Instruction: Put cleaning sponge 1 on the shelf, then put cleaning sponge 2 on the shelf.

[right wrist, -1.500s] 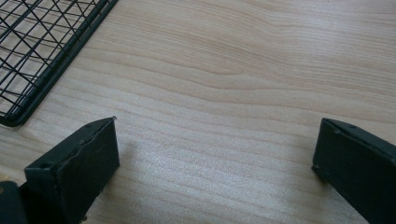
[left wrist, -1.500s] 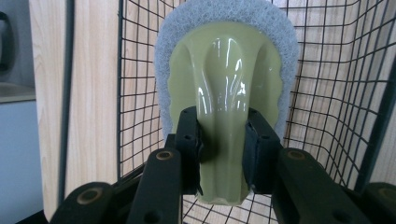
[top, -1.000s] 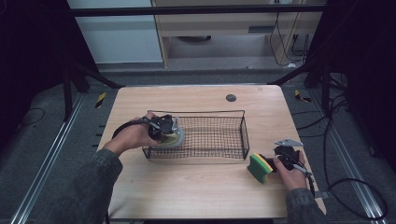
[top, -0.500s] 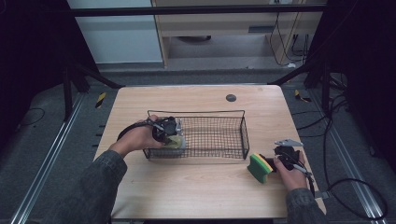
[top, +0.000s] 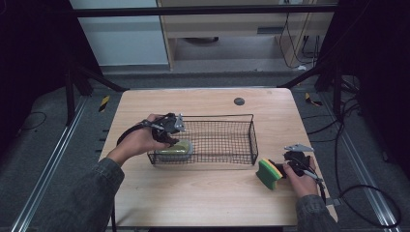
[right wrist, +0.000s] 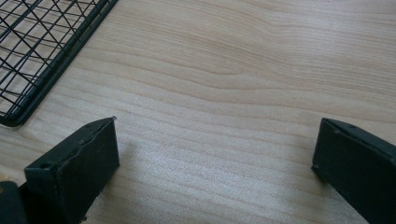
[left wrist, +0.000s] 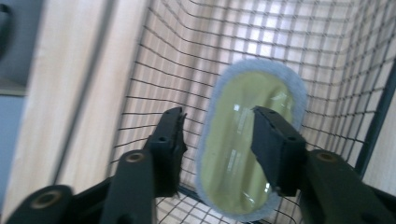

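pad: yellow-green scrub pad [left wrist: 247, 140] lies in the wire basket's [top: 241, 118] left end.
left tool: left tool [top: 170, 131] hangs over it, jaws apart, nothing gripped.
right tool: right tool [top: 290, 162] wide open, low over the bench [top: 203, 193], touching a green-yellow sponge [top: 268, 172].

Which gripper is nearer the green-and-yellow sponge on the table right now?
Right. The right gripper sits just beside the sponge; the left gripper is across the table inside the wire basket.

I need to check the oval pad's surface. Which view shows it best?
The left gripper view: the oval pad lies in the wire basket, close up, yellow-green with a grey rim, between the open left tool. The high view shows it small, partly behind the hand.
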The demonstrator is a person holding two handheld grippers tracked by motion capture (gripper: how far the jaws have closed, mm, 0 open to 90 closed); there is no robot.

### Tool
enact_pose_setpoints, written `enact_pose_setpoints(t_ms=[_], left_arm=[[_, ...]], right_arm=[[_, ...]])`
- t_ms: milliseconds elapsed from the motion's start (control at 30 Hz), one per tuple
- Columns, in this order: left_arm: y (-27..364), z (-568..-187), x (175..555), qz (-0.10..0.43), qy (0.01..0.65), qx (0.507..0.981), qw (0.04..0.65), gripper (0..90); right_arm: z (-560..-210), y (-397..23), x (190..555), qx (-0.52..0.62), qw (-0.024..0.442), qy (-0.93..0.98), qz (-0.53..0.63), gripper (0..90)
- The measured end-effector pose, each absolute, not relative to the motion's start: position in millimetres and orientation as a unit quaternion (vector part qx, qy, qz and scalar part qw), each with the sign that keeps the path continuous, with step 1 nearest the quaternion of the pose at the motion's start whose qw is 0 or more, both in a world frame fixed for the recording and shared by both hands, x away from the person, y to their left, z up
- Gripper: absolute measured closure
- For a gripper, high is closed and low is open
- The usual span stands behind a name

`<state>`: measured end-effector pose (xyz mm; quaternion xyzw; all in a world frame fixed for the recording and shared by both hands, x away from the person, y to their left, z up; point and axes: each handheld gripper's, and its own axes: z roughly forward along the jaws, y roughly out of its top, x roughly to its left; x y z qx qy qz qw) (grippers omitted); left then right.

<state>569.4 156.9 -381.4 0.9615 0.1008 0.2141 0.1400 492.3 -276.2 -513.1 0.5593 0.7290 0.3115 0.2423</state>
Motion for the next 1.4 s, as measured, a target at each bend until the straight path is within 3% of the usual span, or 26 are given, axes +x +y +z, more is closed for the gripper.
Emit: enact_pose_setpoints(t_ms=[67, 100, 133, 200, 300, 667, 933, 1133, 1400], left_arm=[[160.4, -376.1, 568.2, 0.227, 0.122, 0.954, 0.153, 39.8], [165.6, -371.2, 567.3, 0.234, 0.146, 0.946, 0.172, 28.2], [165.6, -371.2, 567.3, 0.234, 0.146, 0.946, 0.172, 23.3], [172.3, -367.7, 565.8, 0.241, 0.174, 0.935, 0.195, 15.1], [187.4, -365.0, 559.7, 0.243, 0.224, 0.913, 0.239, 10.0], [229.4, -370.6, 526.3, 0.252, 0.313, 0.852, 0.335, 5.0], [259.3, -414.9, 473.2, 0.240, 0.375, 0.801, 0.399, 4.9], [266.8, -461.0, 455.9, 0.221, 0.387, 0.825, 0.348, 4.8], [273.7, -489.4, 463.6, 0.195, 0.410, 0.829, 0.326, 4.9]], right_arm=[[-513.1, -276.3, 492.4, 0.559, 0.243, 0.729, 0.311, 0.6], [-513.1, -276.3, 492.4, 0.559, 0.243, 0.729, 0.312, 0.6], [-513.1, -276.3, 492.4, 0.559, 0.243, 0.729, 0.312, 0.6], [-513.2, -276.3, 492.4, 0.559, 0.243, 0.729, 0.312, 0.6], [-513.1, -276.3, 492.4, 0.559, 0.243, 0.729, 0.312, 0.6], [-512.9, -276.9, 492.1, 0.558, 0.240, 0.730, 0.313, 0.7], [-503.8, -292.8, 480.4, 0.567, 0.251, 0.719, 0.315, 7.2], [-490.1, -292.7, 460.1, 0.554, 0.254, 0.741, 0.281, 9.5], [-475.6, -287.0, 420.0, 0.533, 0.210, 0.786, 0.232, 15.4]])
